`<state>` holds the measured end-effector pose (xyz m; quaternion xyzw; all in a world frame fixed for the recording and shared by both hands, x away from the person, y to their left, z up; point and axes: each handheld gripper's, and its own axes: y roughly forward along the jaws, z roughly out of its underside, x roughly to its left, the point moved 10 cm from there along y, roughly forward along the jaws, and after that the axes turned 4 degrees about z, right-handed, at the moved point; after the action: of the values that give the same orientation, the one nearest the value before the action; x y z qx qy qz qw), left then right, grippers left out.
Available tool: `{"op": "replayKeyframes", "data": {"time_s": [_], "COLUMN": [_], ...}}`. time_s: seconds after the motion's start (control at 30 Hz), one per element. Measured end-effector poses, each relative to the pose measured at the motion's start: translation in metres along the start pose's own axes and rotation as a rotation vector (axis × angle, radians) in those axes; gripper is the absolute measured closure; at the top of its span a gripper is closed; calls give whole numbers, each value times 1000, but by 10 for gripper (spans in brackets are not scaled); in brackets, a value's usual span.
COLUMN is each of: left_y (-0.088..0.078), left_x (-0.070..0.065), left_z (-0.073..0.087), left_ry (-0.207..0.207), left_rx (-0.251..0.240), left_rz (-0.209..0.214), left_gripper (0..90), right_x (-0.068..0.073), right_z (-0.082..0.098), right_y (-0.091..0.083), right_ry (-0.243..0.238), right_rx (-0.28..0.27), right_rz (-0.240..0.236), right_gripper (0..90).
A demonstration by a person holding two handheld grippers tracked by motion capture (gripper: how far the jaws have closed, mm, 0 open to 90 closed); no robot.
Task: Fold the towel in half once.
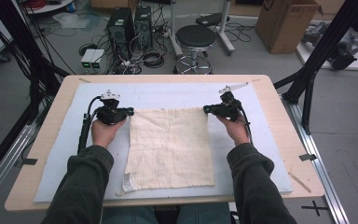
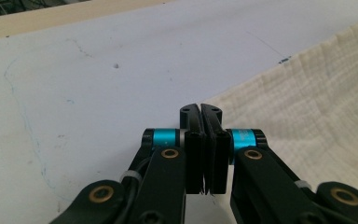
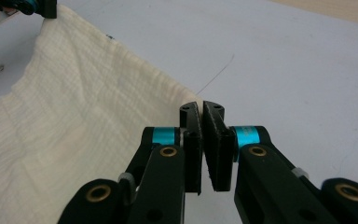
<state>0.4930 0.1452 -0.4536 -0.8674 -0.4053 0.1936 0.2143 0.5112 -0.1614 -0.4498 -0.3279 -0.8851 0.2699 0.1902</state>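
Pinching the cream cloth (image 1: 170,147) by its far corners, both fingers closed.

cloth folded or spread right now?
Spread: the cloth lies as one open sheet on the mat, far corners pinched.

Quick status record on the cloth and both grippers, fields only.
item: cream square woven cloth, flat on the pale blue mat
left gripper: shut on the cloth's far left corner
right gripper: shut on the cloth's far right corner
far edge: stretched straight between the two grippers
near edge: lying on the mat, left corner curled
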Motion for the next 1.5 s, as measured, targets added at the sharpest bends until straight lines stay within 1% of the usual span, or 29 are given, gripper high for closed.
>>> {"op": "replayKeyframes", "data": {"time_s": [0.03,0.07,0.1,0.13,0.17,0.27,0.3,0.33,0.37,0.43,0.5,0.57,0.6,0.67,0.73,0.77,0.83,0.9,0.97,1.03,1.07,1.13,1.17,1.2,1.3,1.5], "left_y": [-1,-2,-2,-2,-2,-6,-8,-10,-12,-16,-20,-22,-24,-27,-29,-30,-33,-36,-37,-39,-40,-42,-44,-46,-51,-62], "left_x": [-3,-5,-8,-10,-12,-15,-17,-17,-19,-21,-23,-24,-25,-27,-29,-31,-35,-39,-44,-45,-45,-45,-46,-47,-49,-53], "left_z": [1,4,7,10,13,16,17,17,17,17,17,20,22,25,27,26,25,26,27,31,33,37,37,38,40,43], "left_ry": [7,22,42,53,55,51,48,55,63,66,65,75,89,101,112,114,132,146,141,141,136,140,147,142,152,149], "left_rx": [-1,16,33,44,45,35,30,37,31,18,8,15,26,33,40,31,31,29,15,18,17,28,24,15,17,4], "left_rz": [3,3,1,1,4,8,10,13,14,17,22,22,24,24,28,32,40,48,58,60,59,60,56,61,64,74], "left_gripper": [878,878,878,878,878,878,878,878,878,878,878,877,878,878,877,877,878,877,878,878,877,877,878,877,877,877], "right_x": [2,3,4,5,6,9,11,12,14,19,22,23,23,26,30,31,34,36,37,39,40,43,44,46,52,63], "right_z": [0,1,4,8,12,16,17,18,17,15,14,17,19,20,22,24,29,32,34,34,35,36,36,35,35,37], "right_y": [-2,-3,-4,-4,-4,-8,-9,-10,-12,-16,-18,-19,-20,-22,-24,-24,-24,-26,-29,-33,-34,-37,-38,-39,-42,-48], "right_ry": [-1,-3,-3,-10,-20,-16,-14,-16,-21,-18,-38,-49,-62,-66,-80,-85,-84,-82,-76,-63,-58,-69,-74,-87,-99,-120], "right_rx": [-4,-10,-2,22,29,9,11,15,14,-6,-3,17,29,21,13,14,21,15,8,-11,-11,-15,-13,-17,-19,-22], "right_rz": [-1,-4,-4,-3,7,-3,-11,-11,-15,-30,-28,-27,-21,-32,-32,-35,-43,-53,-58,-69,-69,-72,-74,-72,-85,-102], "right_gripper": [863,863,863,863,863,863,863,863,863,863,863,862,862,862,862,862,862,863,862,862,863,863,863,862,863,863]}}
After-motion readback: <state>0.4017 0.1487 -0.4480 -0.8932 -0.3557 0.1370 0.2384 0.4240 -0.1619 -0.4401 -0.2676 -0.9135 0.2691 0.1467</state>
